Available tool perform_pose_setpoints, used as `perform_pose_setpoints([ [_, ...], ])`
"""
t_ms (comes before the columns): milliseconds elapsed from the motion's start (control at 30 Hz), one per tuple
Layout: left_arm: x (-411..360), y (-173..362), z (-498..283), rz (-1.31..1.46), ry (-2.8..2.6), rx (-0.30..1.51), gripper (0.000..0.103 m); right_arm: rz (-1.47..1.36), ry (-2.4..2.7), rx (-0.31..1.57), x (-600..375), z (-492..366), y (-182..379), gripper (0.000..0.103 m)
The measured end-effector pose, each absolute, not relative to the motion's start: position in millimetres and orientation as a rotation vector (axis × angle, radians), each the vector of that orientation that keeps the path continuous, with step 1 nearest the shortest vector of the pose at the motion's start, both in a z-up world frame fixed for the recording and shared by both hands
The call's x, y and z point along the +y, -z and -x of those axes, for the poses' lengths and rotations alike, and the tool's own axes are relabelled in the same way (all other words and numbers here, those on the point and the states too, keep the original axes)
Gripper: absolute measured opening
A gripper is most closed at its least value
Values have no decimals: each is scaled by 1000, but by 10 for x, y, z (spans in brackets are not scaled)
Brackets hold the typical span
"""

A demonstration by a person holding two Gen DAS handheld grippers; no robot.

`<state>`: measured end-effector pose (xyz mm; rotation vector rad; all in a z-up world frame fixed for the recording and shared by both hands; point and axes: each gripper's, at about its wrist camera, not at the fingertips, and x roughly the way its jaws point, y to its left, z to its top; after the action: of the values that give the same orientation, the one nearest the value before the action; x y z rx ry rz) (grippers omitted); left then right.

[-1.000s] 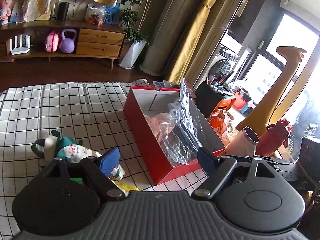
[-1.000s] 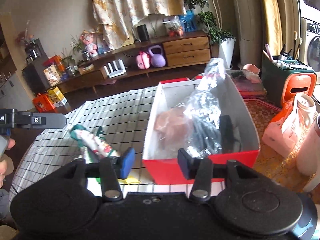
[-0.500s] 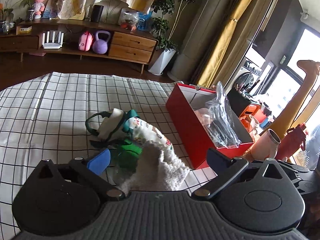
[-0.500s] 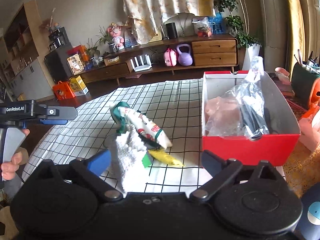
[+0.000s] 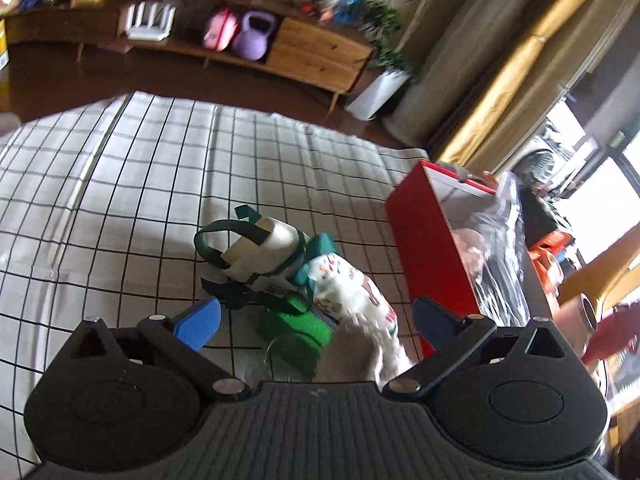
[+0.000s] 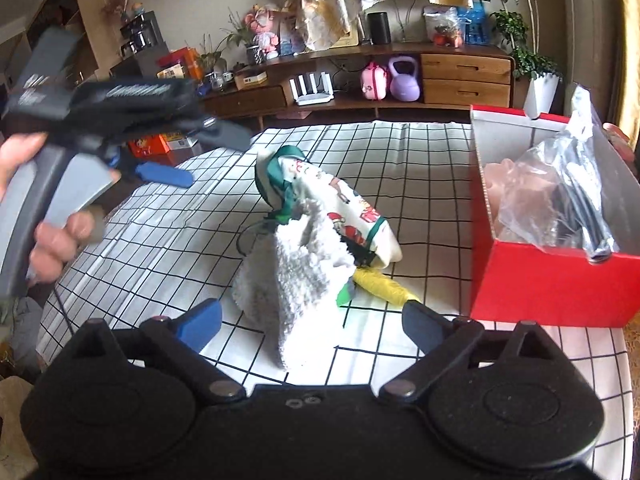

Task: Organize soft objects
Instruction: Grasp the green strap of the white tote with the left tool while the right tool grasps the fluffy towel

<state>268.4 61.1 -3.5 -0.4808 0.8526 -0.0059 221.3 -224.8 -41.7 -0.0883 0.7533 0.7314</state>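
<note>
Ahead of tongs: soft pile [image 6: 320,240] on checked worktop [image 6: 400,160].
Left tongs [image 5: 316,318]: jaws wide, just opened, nothing gripped.
Right tongs [image 6: 312,320]: jaws wide, just opened, fleece [image 6: 296,280] between, untouched.
Right of pile: red box [image 6: 552,280], bagged items inside.

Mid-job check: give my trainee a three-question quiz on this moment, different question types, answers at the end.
1. True or false: the red cardboard box is empty.
2. Which touches the fluffy white towel? A) yellow cloth B) purple kettlebell
3. Fill in: the right gripper is ____.

Key:
1. False; it holds a clear plastic bag.
2. A.
3. Open, nothing gripped; its jaws have just been opening.
</note>
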Motion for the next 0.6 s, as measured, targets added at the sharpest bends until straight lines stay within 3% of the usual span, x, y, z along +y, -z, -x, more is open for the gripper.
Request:
perform_pose_setpoints([
  [500,498,506,-3658,563,-159,1013,103,160,-779,821,-1842,-2451,784,85],
  [600,538,612,-3738,567,-193,1034,102,155,-780,841,-1799,-2525,872,79],
])
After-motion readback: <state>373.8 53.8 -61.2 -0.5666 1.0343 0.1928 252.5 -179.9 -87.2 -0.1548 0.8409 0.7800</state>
